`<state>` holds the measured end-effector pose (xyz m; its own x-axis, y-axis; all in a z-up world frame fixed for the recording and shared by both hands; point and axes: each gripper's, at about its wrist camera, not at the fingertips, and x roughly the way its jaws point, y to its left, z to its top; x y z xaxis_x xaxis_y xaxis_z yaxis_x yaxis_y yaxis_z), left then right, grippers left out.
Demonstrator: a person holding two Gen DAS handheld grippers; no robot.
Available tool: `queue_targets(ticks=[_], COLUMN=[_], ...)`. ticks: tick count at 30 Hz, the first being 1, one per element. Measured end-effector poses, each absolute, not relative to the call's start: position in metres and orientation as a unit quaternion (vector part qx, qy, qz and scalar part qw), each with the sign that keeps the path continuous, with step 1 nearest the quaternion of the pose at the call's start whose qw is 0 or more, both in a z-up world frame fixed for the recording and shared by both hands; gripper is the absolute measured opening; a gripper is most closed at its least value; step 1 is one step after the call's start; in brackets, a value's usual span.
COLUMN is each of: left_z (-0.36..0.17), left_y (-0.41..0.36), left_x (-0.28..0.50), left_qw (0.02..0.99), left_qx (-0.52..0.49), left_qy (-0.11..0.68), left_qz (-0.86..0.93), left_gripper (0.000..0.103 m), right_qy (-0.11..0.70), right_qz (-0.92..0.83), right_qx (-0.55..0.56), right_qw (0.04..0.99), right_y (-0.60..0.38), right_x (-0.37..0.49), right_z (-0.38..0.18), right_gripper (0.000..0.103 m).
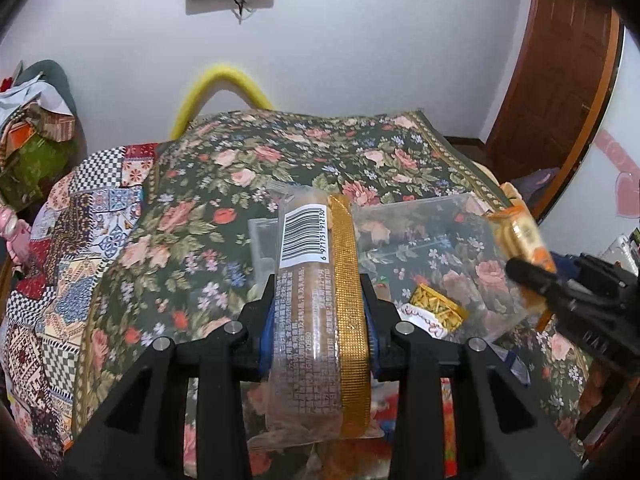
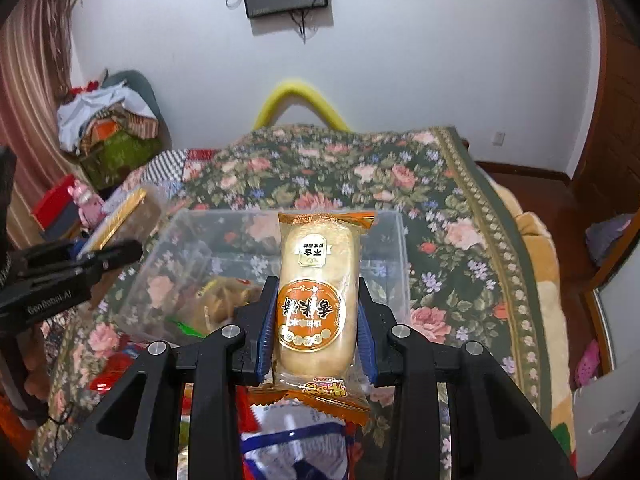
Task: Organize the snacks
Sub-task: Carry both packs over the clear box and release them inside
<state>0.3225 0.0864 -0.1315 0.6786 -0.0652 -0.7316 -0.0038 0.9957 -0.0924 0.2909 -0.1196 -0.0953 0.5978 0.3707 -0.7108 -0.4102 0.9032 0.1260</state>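
Both grippers tilt down over the clear box (image 2: 288,264), left gripper (image 1: 320,312) jaws clamping a gold-edged cake pack (image 1: 316,300), right gripper (image 2: 316,320) jaws squeezing an orange-labelled bun (image 2: 316,300).

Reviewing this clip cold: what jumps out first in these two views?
Each gripper holds a wrapped snack dead centre: the left gripper is shut on a gold-edged barcode packet, the right gripper on an orange-labelled bun. Behind them a clear plastic box sits on the floral bedspread, already holding a few snacks.
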Motion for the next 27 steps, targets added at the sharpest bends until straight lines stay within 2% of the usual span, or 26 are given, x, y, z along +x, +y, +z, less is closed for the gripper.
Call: queue_targets(ticks=[11,17,21,22,24,27], left_z=[-0.174,-0.181,-0.174,-0.171,-0.162,-0.147], left_y=[0.087,0.081,0.083,0.083,0.085,0.086], left_x=[0.358,0.359,0.355,0.353,0.348,0.337], left_qw=[0.887,0.885,0.892,0.893,0.899,0.906], left_qx=[-0.078,-0.057,-0.045,-0.045,-0.046,-0.042], left_qy=[0.453,0.46,0.45,0.447,0.435,0.421], left_qz=[-0.044,-0.038,-0.02,-0.02,-0.018,-0.016], left_gripper=[0.036,0.036,0.043,0.049,0.054,0.057], right_qy=[0.442,0.452,0.454,0.456,0.457,0.447], right_qz=[0.225,0.227,0.221,0.222,0.224,0.224], right_qx=[-0.045,-0.05,-0.063,-0.062,-0.056,-0.054], right_qw=[0.867,0.861,0.861,0.86,0.859,0.865], right_y=[-0.109,-0.105,-0.103,-0.103,-0.105,-0.108], right_x=[0.314,0.314,0.313,0.313,0.311,0.305], right_z=[-0.134,-0.143,-0.145,-0.145,-0.142,-0.132], right_gripper=[0.032,0.032,0.034,0.035,0.043,0.046])
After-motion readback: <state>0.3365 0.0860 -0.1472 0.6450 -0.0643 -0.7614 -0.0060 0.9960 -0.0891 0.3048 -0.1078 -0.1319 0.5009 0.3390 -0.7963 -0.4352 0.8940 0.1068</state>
